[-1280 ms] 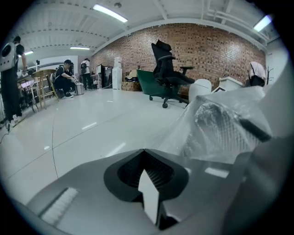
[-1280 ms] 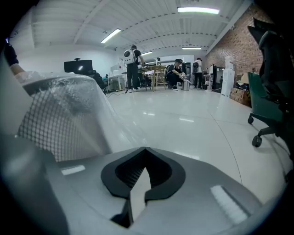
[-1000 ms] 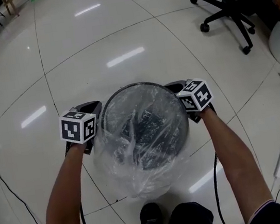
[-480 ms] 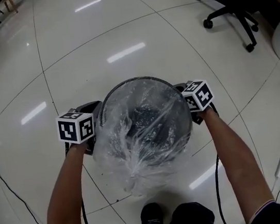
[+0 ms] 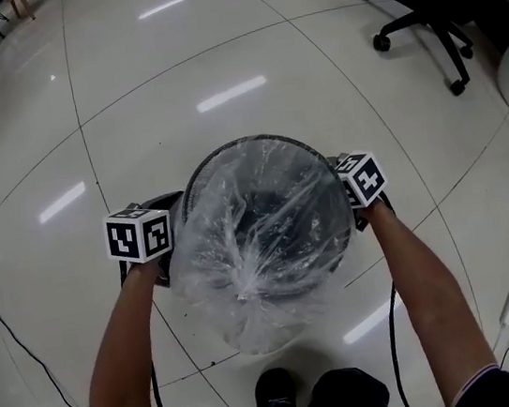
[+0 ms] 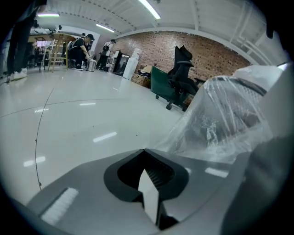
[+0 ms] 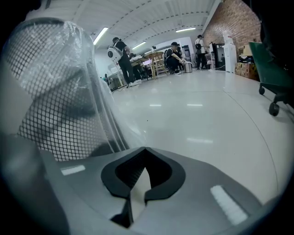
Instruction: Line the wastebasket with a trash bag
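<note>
A glossy white tiled floor (image 5: 216, 71) fills the head view, streaked with reflected ceiling lights, with a black office chair (image 5: 423, 2) at its upper right. In the middle stands the round black mesh wastebasket (image 5: 254, 139). A clear trash bag (image 5: 246, 275) is stretched over its mouth, the slack crumpled and hanging down the side nearest the person. From above, the left gripper (image 5: 171, 204) sits just beside the basket's left rim and the right gripper (image 5: 334, 161) just beside the right rim, but how the jaws stand cannot be read from up there. The gripper views settle it: each pair of jaws is pressed together, with the bag's film running down to the tips and apparently pinched there. The right gripper view shows the mesh wall plainly through the plastic; the left gripper view shows mostly crinkled film. Both also take in what the head view misses: a brick wall (image 6: 156, 46) and people (image 7: 120, 57) far across the hall.
</note>
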Demonstrator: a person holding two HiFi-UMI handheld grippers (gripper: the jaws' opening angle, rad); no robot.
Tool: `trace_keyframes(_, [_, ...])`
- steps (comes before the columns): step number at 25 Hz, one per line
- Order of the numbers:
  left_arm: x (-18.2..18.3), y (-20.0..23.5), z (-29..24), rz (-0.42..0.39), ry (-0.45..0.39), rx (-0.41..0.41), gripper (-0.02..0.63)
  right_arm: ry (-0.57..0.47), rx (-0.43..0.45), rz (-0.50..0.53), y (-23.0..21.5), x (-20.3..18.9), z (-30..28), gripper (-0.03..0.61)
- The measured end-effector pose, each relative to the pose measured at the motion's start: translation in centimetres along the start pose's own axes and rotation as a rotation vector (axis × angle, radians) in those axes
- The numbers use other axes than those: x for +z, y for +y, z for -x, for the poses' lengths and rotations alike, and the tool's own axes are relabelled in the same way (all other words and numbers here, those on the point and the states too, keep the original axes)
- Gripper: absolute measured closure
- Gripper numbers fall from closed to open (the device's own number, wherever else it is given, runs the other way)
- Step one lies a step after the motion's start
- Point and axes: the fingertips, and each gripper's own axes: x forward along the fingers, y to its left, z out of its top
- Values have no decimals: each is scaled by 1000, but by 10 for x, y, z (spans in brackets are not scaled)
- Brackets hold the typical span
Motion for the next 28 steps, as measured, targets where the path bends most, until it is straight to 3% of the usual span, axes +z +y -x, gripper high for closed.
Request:
trace_keyframes(8, [-10, -3, 1, -22, 37, 10, 601, -8, -18, -39, 2, -5, 3, 573])
trace_keyframes(12, [-7, -1, 13, -21, 4, 36, 596, -38, -42, -74, -1, -6, 11, 449])
trace_keyframes(20, [2, 2, 54, -26, -53, 119, 534, -77, -120, -75, -12, -8, 55, 436])
trace_keyframes(28, [-22, -7, 89, -32, -41, 182, 534, -98, -186, -45, -1, -13, 99, 437])
